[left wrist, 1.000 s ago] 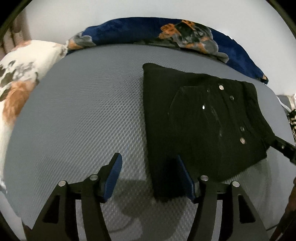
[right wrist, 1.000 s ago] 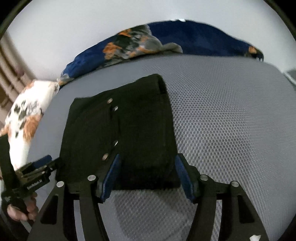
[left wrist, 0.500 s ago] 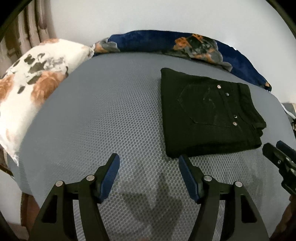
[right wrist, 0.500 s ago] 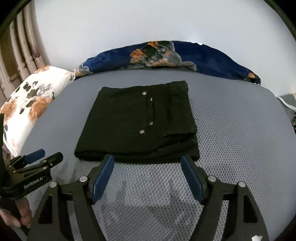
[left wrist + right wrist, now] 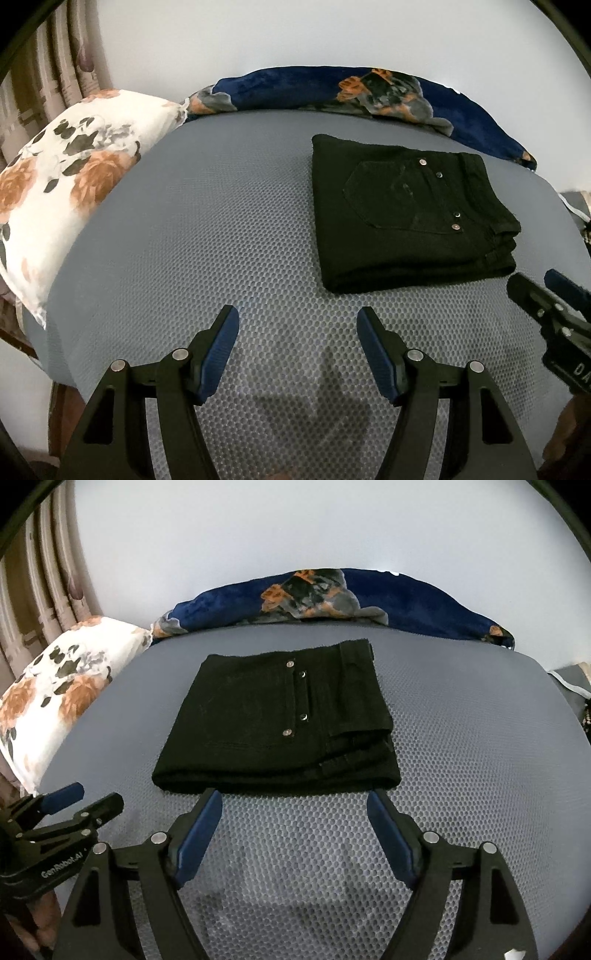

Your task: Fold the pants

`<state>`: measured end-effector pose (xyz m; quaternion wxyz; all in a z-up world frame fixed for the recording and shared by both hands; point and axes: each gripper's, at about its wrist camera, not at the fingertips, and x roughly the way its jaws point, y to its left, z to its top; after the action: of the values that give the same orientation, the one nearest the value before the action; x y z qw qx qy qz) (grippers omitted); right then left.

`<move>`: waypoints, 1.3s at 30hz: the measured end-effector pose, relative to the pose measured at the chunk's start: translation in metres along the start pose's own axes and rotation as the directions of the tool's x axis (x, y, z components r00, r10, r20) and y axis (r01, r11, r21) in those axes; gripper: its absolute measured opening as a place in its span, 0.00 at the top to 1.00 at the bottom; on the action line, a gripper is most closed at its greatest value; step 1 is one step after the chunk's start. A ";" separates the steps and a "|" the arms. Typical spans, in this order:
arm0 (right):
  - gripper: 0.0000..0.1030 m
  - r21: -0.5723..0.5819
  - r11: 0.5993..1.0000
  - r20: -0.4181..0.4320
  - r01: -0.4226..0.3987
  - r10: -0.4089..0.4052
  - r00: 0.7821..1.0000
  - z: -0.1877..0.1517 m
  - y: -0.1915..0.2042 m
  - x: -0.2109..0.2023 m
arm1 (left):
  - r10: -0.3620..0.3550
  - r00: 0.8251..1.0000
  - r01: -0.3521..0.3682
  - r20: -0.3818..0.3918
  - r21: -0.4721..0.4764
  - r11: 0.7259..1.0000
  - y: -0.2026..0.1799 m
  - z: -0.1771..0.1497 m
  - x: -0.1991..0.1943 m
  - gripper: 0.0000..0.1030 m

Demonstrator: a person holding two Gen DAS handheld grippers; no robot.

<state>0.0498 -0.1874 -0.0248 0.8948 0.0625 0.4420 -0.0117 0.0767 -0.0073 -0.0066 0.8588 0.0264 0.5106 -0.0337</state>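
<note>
- Pants point(image 5: 280, 723): black, folded into a compact rectangle, lying flat on the grey mesh bed surface point(image 5: 207, 236). Back pocket faced up, with small metal rivets along its edge; stacked layers showed along the near edge and at the waistband corner.
- My left gripper point(image 5: 297, 328): jaws stood apart with nothing between the blue pads, only bare mesh below. It hung over the near part of the bed, apart from the pants, which lay ahead and to the right in its view.
- My right gripper point(image 5: 294, 805): jaws were opening, nothing between them. The fingertips sat just short of the near folded edge of the pants; I could not tell whether the left tip touched the cloth.
- Each gripper appeared at the edge of the other's view, side by side along the near edge of the bed.
- Floral pillow point(image 5: 62, 184): white with orange and grey blooms, at the left end of the bed.
- Blue blanket point(image 5: 332, 598): dark blue with an orange and grey print, bunched along the far edge against the white wall point(image 5: 295, 528).
- Curtain point(image 5: 40, 590): beige pleats at far left.
</note>
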 end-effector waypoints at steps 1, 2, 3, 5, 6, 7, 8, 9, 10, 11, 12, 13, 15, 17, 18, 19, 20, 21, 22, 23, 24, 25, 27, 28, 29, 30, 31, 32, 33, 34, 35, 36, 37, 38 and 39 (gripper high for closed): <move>0.24 -0.004 1.000 -0.003 -0.004 0.004 1.000 -0.001 0.001 0.001 | 0.003 1.000 -0.003 0.000 0.001 1.000 -0.001 -0.001 0.000 0.35; 0.24 -0.006 1.000 -0.005 -0.009 0.009 1.000 -0.001 0.002 0.001 | 0.007 1.000 -0.007 0.002 0.003 1.000 -0.002 -0.002 -0.001 0.35; 0.24 -0.007 1.000 -0.003 -0.011 0.011 1.000 -0.001 0.003 0.001 | 0.008 1.000 -0.008 0.002 0.004 1.000 -0.002 -0.002 -0.001 0.35; 0.24 -0.016 1.000 -0.001 -0.013 0.013 1.000 -0.002 0.005 0.000 | 0.008 1.000 -0.008 0.003 0.005 1.000 -0.003 -0.004 -0.002 0.35; 0.24 -0.020 1.000 -0.002 -0.015 0.014 1.000 -0.002 0.006 0.001 | 0.010 1.000 -0.010 0.003 0.008 1.000 -0.003 -0.004 -0.002 0.35; 0.24 -0.023 1.000 -0.002 -0.014 0.014 1.000 -0.003 0.007 0.000 | 0.011 1.000 -0.011 0.003 0.010 1.000 -0.004 -0.004 -0.002 0.35; 0.24 -0.024 1.000 -0.001 -0.013 0.013 1.000 -0.003 0.008 0.000 | 0.012 1.000 -0.012 0.003 0.012 1.000 -0.004 -0.004 -0.002 0.35; 0.24 -0.025 1.000 -0.001 -0.013 0.013 1.000 -0.003 0.008 0.000 | 0.012 1.000 -0.012 0.004 0.013 1.000 -0.004 -0.005 -0.002 0.35; 0.24 -0.025 1.000 -0.003 -0.012 0.012 1.000 -0.003 0.008 0.000 | 0.013 1.000 -0.013 0.004 0.015 1.000 -0.005 -0.005 -0.002 0.35; 0.24 -0.023 1.000 -0.001 -0.011 0.011 1.000 -0.003 0.008 0.000 | 0.014 1.000 -0.014 0.004 0.016 1.000 -0.005 -0.005 -0.001 0.35; 0.24 -0.021 1.000 0.001 -0.010 0.010 1.000 -0.003 0.008 0.000 | 0.013 1.000 -0.013 0.004 0.016 1.000 -0.004 -0.005 -0.001 0.35; 0.24 -0.021 1.000 0.003 -0.006 0.006 1.000 -0.003 0.008 -0.001 | 0.015 1.000 -0.016 0.005 0.015 1.000 -0.005 -0.005 -0.001 0.35; 0.24 -0.026 1.000 0.007 -0.002 0.002 1.000 -0.003 0.009 -0.001 | 0.019 1.000 -0.019 0.005 0.016 1.000 -0.005 -0.005 -0.001 0.35; 0.24 -0.033 0.999 0.006 0.004 -0.003 1.000 -0.003 0.010 -0.001 | 0.021 1.000 -0.021 0.006 0.015 1.000 -0.005 -0.005 -0.001 0.35; 0.24 -0.036 0.999 0.006 0.005 -0.005 1.000 -0.004 0.010 -0.001 | 0.022 1.000 -0.022 0.005 0.016 1.000 -0.006 -0.005 0.000 0.35; 0.24 -0.038 0.999 0.006 0.007 -0.007 1.000 -0.004 0.010 -0.001 | 0.023 1.000 -0.023 0.004 0.017 1.000 -0.006 -0.005 0.001 0.35; 0.24 -0.039 0.999 0.004 0.006 -0.006 1.000 -0.004 0.010 0.000 | 0.022 1.000 -0.022 0.003 0.018 1.000 -0.006 -0.004 0.001 0.35; 0.24 -0.039 0.999 0.004 0.005 -0.005 1.000 -0.004 0.010 0.000 | 0.022 1.000 -0.022 0.002 0.018 1.000 -0.006 -0.004 0.002 0.35; 0.24 -0.039 0.999 0.003 0.005 -0.005 1.000 -0.004 0.010 0.000 | 0.023 1.000 -0.023 0.001 0.019 1.000 -0.006 -0.004 0.002 0.35; 0.24 -0.038 0.999 0.002 0.006 -0.006 1.000 -0.003 0.010 0.000 | 0.024 1.000 -0.024 -0.001 0.019 1.000 -0.006 -0.004 0.003 0.35; 0.24 -0.037 0.999 0.002 0.004 -0.004 1.000 -0.003 0.010 0.000 | 0.023 1.000 -0.023 -0.001 0.020 1.000 -0.005 -0.004 0.003 0.35; 0.24 -0.038 0.999 0.001 0.003 -0.003 1.000 -0.003 0.010 0.000 | 0.024 1.000 -0.024 -0.001 0.020 1.000 -0.006 -0.004 0.003 0.35; 0.23 -0.037 0.999 -0.003 0.008 -0.008 1.000 -0.004 0.010 0.001 | 0.025 1.000 -0.025 -0.003 0.021 0.999 -0.006 -0.004 0.004 0.35; 0.23 -0.035 0.999 -0.005 0.005 -0.005 1.000 -0.004 0.010 0.001 | 0.024 1.000 -0.024 -0.003 0.020 1.000 -0.006 -0.004 0.004 0.35; 0.23 -0.034 0.999 -0.006 0.004 -0.004 1.000 -0.004 0.010 0.001 | 0.027 1.000 -0.026 -0.002 0.021 0.999 -0.007 -0.005 0.004 0.35; 0.23 -0.034 0.999 -0.006 0.006 -0.006 1.000 -0.004 0.010 0.001 | 0.028 1.000 -0.028 0.001 0.021 0.999 -0.007 -0.005 0.003 0.35; 0.23 -0.036 0.999 -0.005 0.004 -0.004 1.000 -0.004 0.010 0.001 | 0.030 1.000 -0.030 0.003 0.022 0.999 -0.007 -0.005 0.003 0.35; 0.23 -0.036 0.999 -0.005 0.005 -0.005 1.000 -0.004 0.010 0.001 | 0.031 1.000 -0.031 0.004 0.022 0.999 -0.007 -0.005 0.003 0.35; 0.23 -0.036 0.999 -0.006 0.007 -0.007 1.000 -0.004 0.010 0.001 | 0.032 0.999 -0.032 0.006 0.022 0.999 -0.007 -0.005 0.003 0.35; 0.23 -0.037 0.999 -0.007 0.007 -0.007 1.000 -0.004 0.010 0.002 | 0.034 0.999 -0.034 0.008 0.023 0.999 -0.007 -0.005 0.003 0.35; 0.23 -0.037 0.999 -0.008 0.006 -0.006 1.000 -0.005 0.010 0.002 | 0.036 0.999 -0.036 0.011 0.024 0.999 -0.008 -0.006 0.003 0.35; 0.23 -0.037 0.999 -0.009 0.006 -0.007 1.000 -0.005 0.011 0.002 | 0.037 0.999 -0.037 0.012 0.025 0.999 -0.008 -0.006 0.002 0.35; 0.23 -0.036 0.999 -0.010 0.007 -0.007 1.000 -0.005 0.011 0.002 | 0.039 0.999 -0.039 0.013 0.026 0.999 -0.009 -0.007 0.002 0.35; 0.23 -0.036 0.999 -0.011 0.007 -0.007 1.000 -0.005 0.011 0.002 | 0.038 0.999 -0.039 0.014 0.026 0.999 -0.008 -0.006 0.002 0.35; 0.23 -0.035 0.999 -0.009 0.007 -0.007 1.000 -0.005 0.011 0.002 | 0.037 0.999 -0.038 0.015 0.025 0.999 -0.008 -0.006 0.002 0.35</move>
<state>0.0478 -0.1761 -0.0286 0.8937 0.0453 0.4464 -0.0067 0.0715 -0.0147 -0.0113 0.8625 0.0465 0.5033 -0.0243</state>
